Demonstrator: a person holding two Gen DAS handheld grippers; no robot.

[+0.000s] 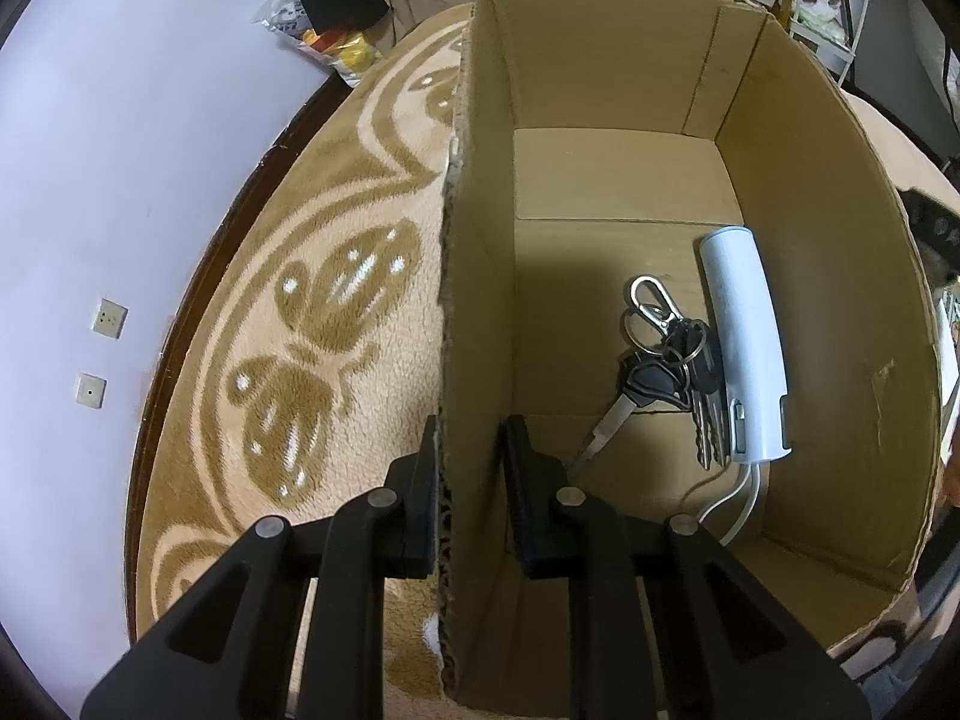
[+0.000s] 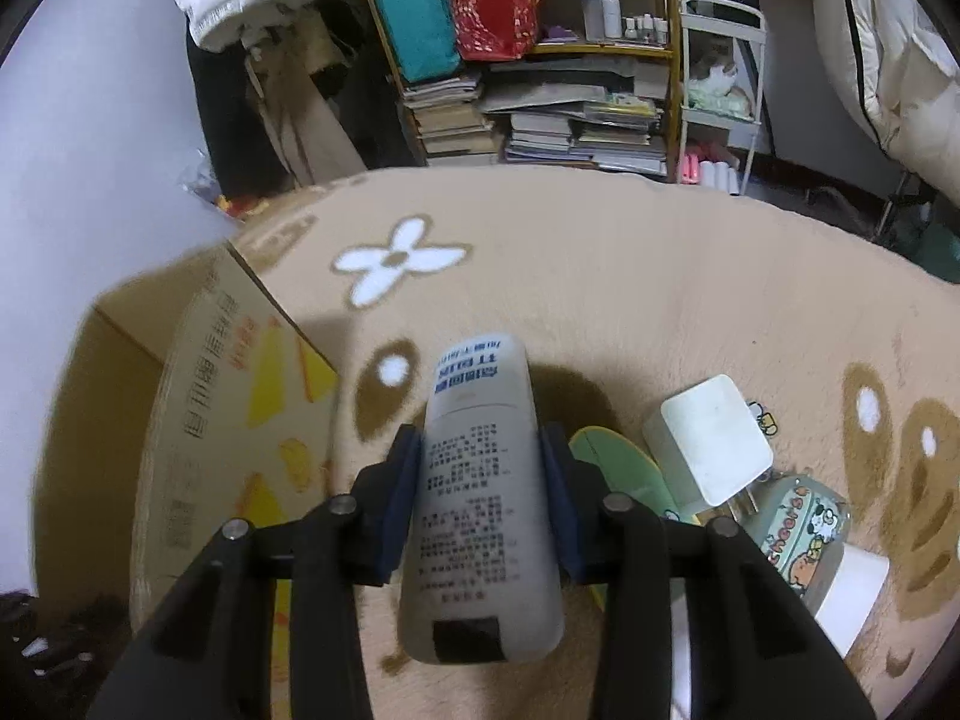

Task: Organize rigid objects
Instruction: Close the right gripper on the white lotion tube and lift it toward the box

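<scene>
The grey printed bottle [image 2: 483, 498] is clamped lengthwise in the right tongs [image 2: 483, 498], lifted above the carpet [image 2: 600, 276] just right of the cardboard box [image 2: 198, 420]. The left tongs [image 1: 471, 492] straddle the box wall [image 1: 474, 300], outer pad touching, inner pad slightly clear. To do this well, I'd steady the box and lower the bottle into the bare floor, away from the keys [image 1: 666, 372] and white charger [image 1: 744, 342].

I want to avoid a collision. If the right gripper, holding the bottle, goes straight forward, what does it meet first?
The right gripper points over open carpet; the way looks free at first. The cardboard box stays to its left, the white charger to its right. Far ahead is a stack of books, though depth is unclear.
</scene>
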